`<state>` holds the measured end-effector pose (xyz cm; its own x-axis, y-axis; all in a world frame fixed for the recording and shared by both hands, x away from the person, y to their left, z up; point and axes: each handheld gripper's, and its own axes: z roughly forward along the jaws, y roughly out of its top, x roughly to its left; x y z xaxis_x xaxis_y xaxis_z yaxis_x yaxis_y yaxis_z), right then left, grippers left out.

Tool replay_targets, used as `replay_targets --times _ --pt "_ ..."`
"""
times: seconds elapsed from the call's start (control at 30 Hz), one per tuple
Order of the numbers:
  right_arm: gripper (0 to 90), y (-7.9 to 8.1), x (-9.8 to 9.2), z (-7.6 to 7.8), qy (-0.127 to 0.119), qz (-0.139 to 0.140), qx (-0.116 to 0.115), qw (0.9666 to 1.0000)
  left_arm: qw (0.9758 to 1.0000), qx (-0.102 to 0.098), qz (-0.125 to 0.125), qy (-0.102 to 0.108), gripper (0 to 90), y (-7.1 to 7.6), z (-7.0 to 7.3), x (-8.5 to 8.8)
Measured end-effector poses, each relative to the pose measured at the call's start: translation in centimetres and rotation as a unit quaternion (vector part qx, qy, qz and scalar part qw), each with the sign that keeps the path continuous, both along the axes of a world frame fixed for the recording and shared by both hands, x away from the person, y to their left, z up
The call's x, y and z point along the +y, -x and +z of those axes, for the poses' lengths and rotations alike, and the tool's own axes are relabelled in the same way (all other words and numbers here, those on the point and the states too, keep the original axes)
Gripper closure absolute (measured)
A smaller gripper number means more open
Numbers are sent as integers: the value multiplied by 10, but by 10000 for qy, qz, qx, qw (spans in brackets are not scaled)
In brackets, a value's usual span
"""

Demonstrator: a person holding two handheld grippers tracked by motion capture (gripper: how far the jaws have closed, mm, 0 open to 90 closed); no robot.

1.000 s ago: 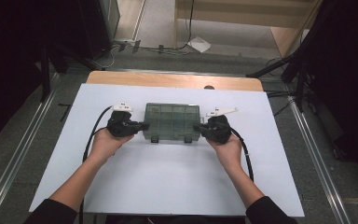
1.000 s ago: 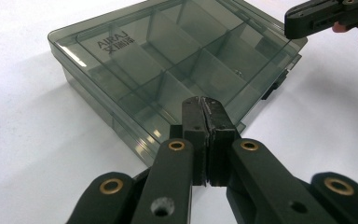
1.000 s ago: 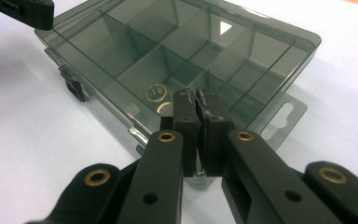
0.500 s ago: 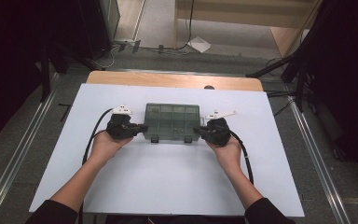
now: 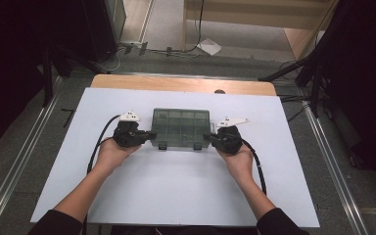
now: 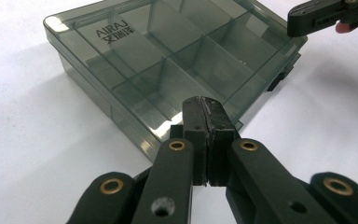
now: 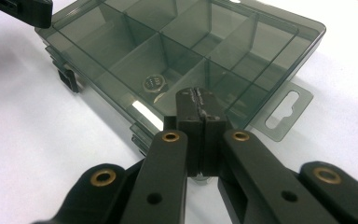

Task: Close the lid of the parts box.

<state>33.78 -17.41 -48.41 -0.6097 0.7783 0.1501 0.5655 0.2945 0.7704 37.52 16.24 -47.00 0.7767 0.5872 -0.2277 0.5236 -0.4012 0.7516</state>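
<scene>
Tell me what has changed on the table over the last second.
Nothing visibly changed. The box lies closed in the same spot on the white board. The left gripper and right gripper sit at its two ends as before, jaws shut with nothing between them.

My jaws are pressed together at the near edge of the box [image 7: 186, 51]. Coin [image 7: 154, 84] in a near compartment. Other gripper [image 7: 25, 10] at box's far-left corner.
</scene>
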Motion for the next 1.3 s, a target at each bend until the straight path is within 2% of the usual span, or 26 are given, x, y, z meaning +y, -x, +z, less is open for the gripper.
replay_targets --times 0.1,0.3,0.47,0.53,0.6,0.7,0.77,0.8,0.83,0.9,1.0,1.1,1.2,1.23,1.3 --pt "900 0 0 0 42 28 -31 10000 10000 -51 6 -35 898 1 0 -1" --pt "900 -2 -2 -1 -68 44 9 10000 10000 -13 9 20 900 0 -1 0" --pt "895 -1 -2 -1 -61 51 8 10000 10000 0 52 36 900 1 -1 0" --pt "828 -2 -4 1 -139 84 94 9998 9999 88 32 66 898 2 0 -1" --pt "802 -3 -5 2 -249 143 235 9993 10000 70 34 19 894 3 1 0" --pt "759 -1 -5 5 -174 168 164 9996 10000 59 42 41 887 4 2 -1" --pt "709 -1 -6 6 -262 174 160 9994 9998 49 -4 195 786 4 4 1" --pt "680 -1 -8 7 -273 185 117 9994 9997 40 -2 237 784 4 5 1" --pt "661 -1 -8 8 -345 189 171 9991 9996 -26 -16 272 751 5 7 2" --pt "584 0 -11 9 -414 239 172 9987 9993 -170 2 328 636 6 9 3" --pt "459 1 -15 12 -538 302 142 9980 9986 -245 -67 464 480 6 12 5" --pt "382 2 -17 15 -584 349 163 9976 9991 -219 -103 343 382 7 12 6" --pt "329 4 -18 18 -633 393 183 9971 9996 -224 20 153 294 7 11 5" --pt "300 4 -19 19 -670 418 200 9967 9997 -253 12 30 268 8 12 5" --pt "287 5 -19 19 -680 456 255 9963 9995 -309 -53 -7 268 10 12 4"
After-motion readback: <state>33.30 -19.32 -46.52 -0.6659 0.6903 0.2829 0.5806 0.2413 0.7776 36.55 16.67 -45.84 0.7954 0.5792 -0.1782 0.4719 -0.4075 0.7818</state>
